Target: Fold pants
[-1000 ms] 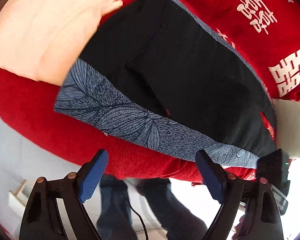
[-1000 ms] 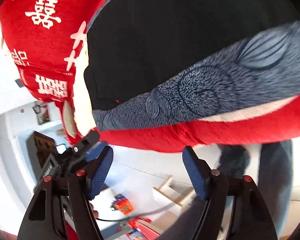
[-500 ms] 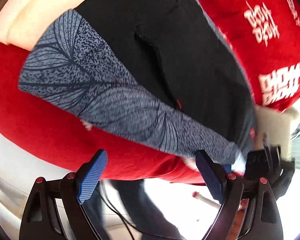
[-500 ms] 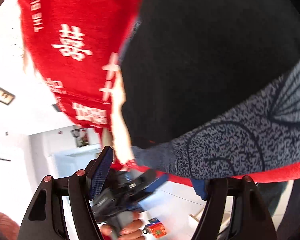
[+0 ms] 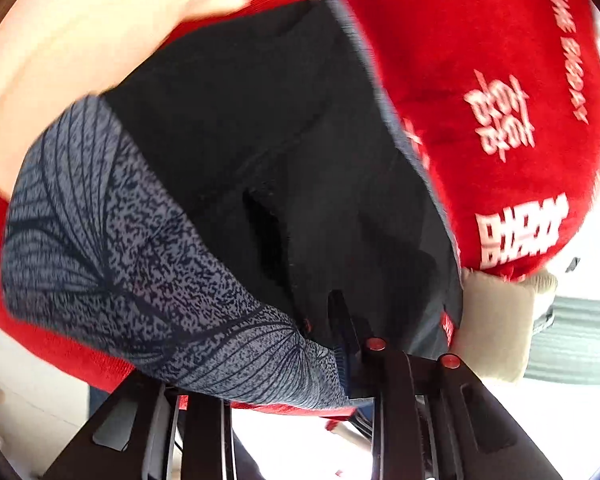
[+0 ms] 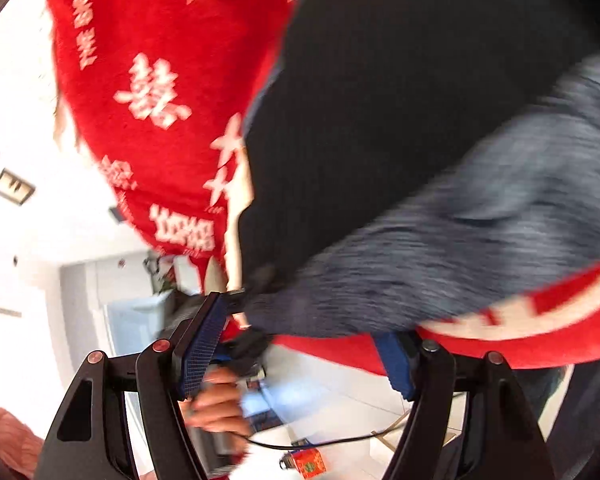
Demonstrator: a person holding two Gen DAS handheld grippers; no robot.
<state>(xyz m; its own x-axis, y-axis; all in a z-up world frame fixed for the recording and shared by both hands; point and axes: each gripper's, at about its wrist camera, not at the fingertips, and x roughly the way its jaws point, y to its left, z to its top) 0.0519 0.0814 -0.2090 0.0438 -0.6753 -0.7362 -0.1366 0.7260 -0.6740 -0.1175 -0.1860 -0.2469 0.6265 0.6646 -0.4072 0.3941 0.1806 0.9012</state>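
Note:
Black pants (image 5: 280, 140) with a grey leaf-print waistband (image 5: 120, 240) lie flat on a red blanket (image 5: 480, 80). My left gripper (image 5: 308, 332) is at the waistband's near right corner with its jaws closing on it. One finger (image 5: 342, 316) presses into the black cloth from above, and the other is hidden under the waistband. In the right wrist view, the pants (image 6: 420, 120) and the blurred waistband (image 6: 460, 248) fill the upper right. My right gripper (image 6: 300, 344) stands open just below the blanket's edge with no cloth between its pads. A hand (image 6: 216, 404) holding the left gripper shows past its left finger.
A cream cushion (image 5: 60, 60) lies beyond the pants at upper left. A beige pad corner (image 5: 492, 320) sticks out under the blanket (image 6: 160, 100) on the right. Below the bed edge are white floor, a cable, a small red box (image 6: 308, 460) and the person's jeans (image 6: 580, 400).
My left gripper has moved in onto the waistband's right corner and its jaws have gone from wide apart to nearly together. My right gripper has swung toward that corner and stayed open.

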